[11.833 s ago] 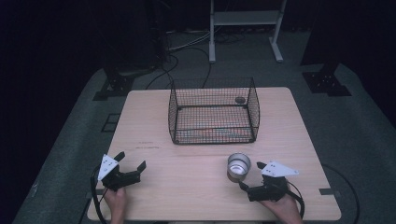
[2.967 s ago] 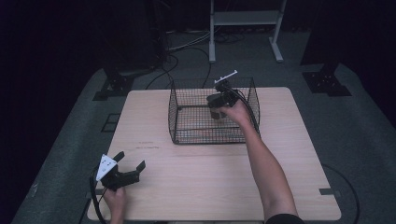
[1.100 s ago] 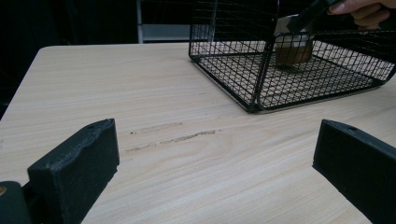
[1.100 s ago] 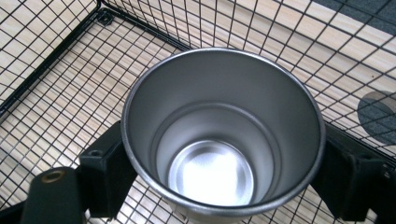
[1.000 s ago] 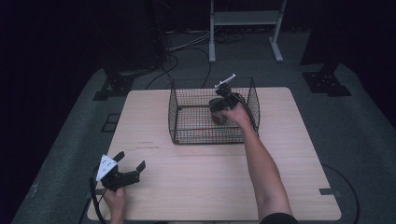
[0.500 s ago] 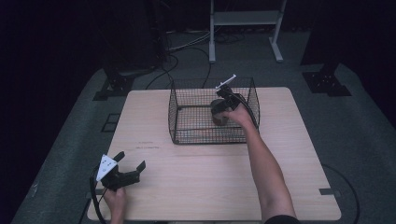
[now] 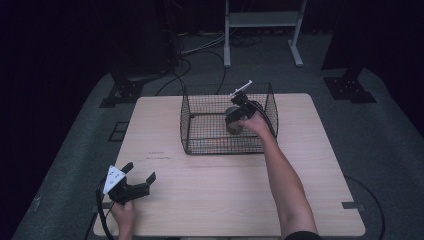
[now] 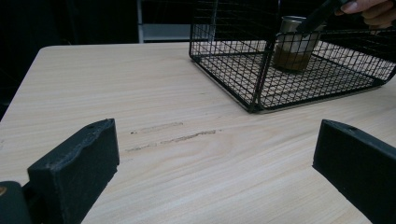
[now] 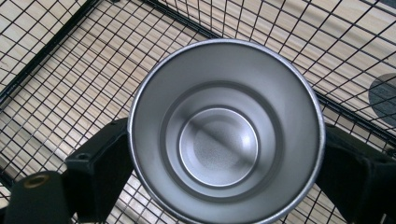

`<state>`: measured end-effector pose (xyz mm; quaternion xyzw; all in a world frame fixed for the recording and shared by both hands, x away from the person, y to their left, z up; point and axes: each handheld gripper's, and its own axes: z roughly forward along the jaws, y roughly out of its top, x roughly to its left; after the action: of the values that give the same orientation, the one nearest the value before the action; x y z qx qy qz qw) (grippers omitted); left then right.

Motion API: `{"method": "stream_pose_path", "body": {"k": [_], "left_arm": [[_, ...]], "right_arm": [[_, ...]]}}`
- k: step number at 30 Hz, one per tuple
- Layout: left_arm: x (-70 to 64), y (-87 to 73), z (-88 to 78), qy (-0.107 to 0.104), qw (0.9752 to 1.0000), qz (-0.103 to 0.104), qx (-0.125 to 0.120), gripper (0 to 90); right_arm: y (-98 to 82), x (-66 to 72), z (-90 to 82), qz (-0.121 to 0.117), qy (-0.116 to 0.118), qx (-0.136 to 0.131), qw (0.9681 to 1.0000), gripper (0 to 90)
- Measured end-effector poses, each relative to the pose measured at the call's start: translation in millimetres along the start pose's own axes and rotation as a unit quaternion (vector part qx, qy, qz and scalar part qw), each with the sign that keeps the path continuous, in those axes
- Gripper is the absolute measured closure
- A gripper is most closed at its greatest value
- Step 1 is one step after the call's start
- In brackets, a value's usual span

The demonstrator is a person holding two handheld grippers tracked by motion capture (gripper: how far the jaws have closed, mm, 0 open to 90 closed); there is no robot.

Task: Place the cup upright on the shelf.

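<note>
Carried from the worktop's [image 7: 300, 200] 5 o'clock edge, cup [image 7: 233, 120] stands upright in basket [image 7: 187, 117], right gripper [image 7: 239, 106] fingers clamping it; left gripper [image 7: 135, 181] gapes idle.

The left hand-held gripper [image 7: 138, 181] rests low near the front left corner of the surface [image 7: 210, 200], its jaws wide apart, with the left hand [image 7: 122, 216] behind it. The right arm [image 7: 282, 180] reaches far forward; the right hand-held gripper [image 7: 235, 117] has its jaws pressed against both sides of a cup [image 9: 226, 130].
</note>
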<state>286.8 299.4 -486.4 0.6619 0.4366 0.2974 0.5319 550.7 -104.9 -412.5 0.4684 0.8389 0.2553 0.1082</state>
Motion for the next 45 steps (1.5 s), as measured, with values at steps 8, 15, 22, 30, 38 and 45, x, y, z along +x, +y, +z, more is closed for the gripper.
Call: {"method": "stream_pose_path", "body": {"k": [8,15,22,30,38,45], "left_arm": [[-0.3,0.0,-0.2,0.002,1.0,0.001,0.0,0.0],[0.2,0.0,0.1,0.003,1.0,0.0,0.0,0.0],[-0.1,0.0,0.0,0.003,1.0,0.002,0.0,0.0],[-1.1,0.2,0.9,0.0,1.0,0.004,0.001,0.0],[-1.6,0.1,0.7,-0.001,1.0,0.004,0.002,0.0],[-1.8,0.3,0.7,-0.001,1.0,0.005,0.003,0.0]], "right_arm": [[1.2,-1.5,-4.9,0.008,0.007,-0.018,0.9998,8.4],[4.5,-1.8,-12.5,0.013,0.013,-0.037,0.9992,7.4],[7.0,0.9,-26.5,0.01,0.014,-0.062,0.998,7.2],[4.3,6.5,-43.5,0.005,0.02,-0.084,0.9963,7.3],[-0.5,10.3,-60.8,-0.01,0.028,-0.098,0.9948,7.3],[-4.6,17.1,-76.0,-0.029,0.033,-0.109,0.9931,7.4]]}}
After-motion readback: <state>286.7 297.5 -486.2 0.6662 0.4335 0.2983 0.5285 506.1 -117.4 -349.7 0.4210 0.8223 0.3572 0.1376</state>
